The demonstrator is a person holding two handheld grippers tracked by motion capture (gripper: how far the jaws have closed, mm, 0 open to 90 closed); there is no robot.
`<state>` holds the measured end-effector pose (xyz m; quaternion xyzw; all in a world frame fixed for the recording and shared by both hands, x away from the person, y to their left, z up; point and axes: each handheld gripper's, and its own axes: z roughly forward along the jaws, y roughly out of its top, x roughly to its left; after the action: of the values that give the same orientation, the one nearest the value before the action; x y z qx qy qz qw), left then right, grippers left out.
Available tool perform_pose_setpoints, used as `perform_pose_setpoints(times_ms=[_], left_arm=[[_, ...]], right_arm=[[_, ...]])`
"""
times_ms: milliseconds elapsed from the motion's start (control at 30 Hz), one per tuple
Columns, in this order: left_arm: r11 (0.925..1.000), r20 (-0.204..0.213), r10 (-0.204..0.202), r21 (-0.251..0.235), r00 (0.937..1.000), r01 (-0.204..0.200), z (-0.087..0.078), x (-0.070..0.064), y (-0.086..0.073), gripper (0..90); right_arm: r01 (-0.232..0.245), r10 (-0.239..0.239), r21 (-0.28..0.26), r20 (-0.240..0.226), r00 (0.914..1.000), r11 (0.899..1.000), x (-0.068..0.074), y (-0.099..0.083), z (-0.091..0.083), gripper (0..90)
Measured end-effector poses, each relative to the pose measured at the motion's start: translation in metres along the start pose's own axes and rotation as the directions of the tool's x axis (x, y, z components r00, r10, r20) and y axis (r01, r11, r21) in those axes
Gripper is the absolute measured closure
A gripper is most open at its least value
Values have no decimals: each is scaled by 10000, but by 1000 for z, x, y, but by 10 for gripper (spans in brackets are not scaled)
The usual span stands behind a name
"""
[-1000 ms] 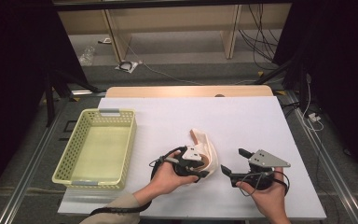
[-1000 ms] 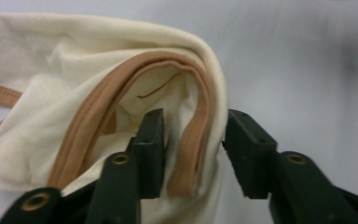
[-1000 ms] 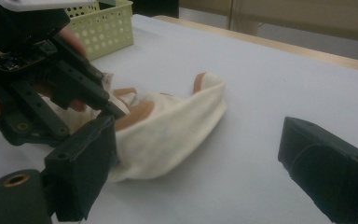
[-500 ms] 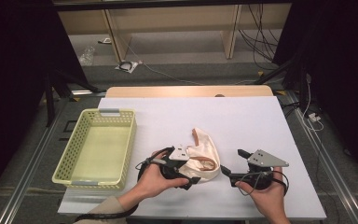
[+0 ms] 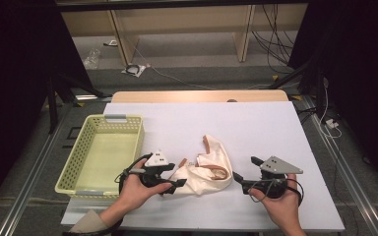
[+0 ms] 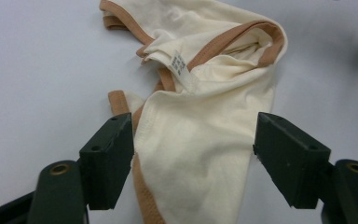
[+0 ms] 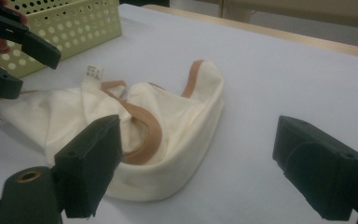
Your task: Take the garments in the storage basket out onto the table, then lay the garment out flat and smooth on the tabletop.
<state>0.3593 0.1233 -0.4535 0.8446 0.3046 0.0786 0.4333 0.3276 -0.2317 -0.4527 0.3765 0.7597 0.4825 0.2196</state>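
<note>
A cream garment point(image 5: 204, 169) with tan trim lies crumpled on the white table point(image 5: 256, 128), a white label point(image 6: 177, 63) showing at its neck opening. My left gripper point(image 5: 176, 180) is open at the garment's left end. In the left gripper view the cloth point(image 6: 205, 116) lies on the table between the wide-apart jaws of this gripper point(image 6: 193, 135). My right gripper point(image 5: 243, 169) is open just right of the garment, apart from it. In the right gripper view the garment point(image 7: 168, 121) lies ahead of the right gripper point(image 7: 198, 154), with the left gripper point(image 7: 37, 72) beyond it.
A pale yellow perforated basket point(image 5: 140, 142) stands on the table's left side, close to my left hand, and its wall point(image 7: 74, 23) rises behind the garment. Bare white table stretches behind and to the right. A floor with cables lies past the far edge.
My left gripper has drawn leftwards toward the basket. The garment, bunched higher a second ago, now lies lower and stretched out to the left. The right gripper has stayed put.
</note>
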Motion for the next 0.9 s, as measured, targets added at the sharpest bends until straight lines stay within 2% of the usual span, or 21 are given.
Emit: perform_pose_setpoints(times_ms=[300,900], left_arm=[[9997,-44,-80,-233,10000,79,-1,0,2,314],[9993,-205,-223,-312,9995,216,-1,2,2,328]], right_arm=[[-64,64,17,19,10000,10000,-1,-1,2,164],[76,-75,-2,78,9999,10000,0,0,1,172]])
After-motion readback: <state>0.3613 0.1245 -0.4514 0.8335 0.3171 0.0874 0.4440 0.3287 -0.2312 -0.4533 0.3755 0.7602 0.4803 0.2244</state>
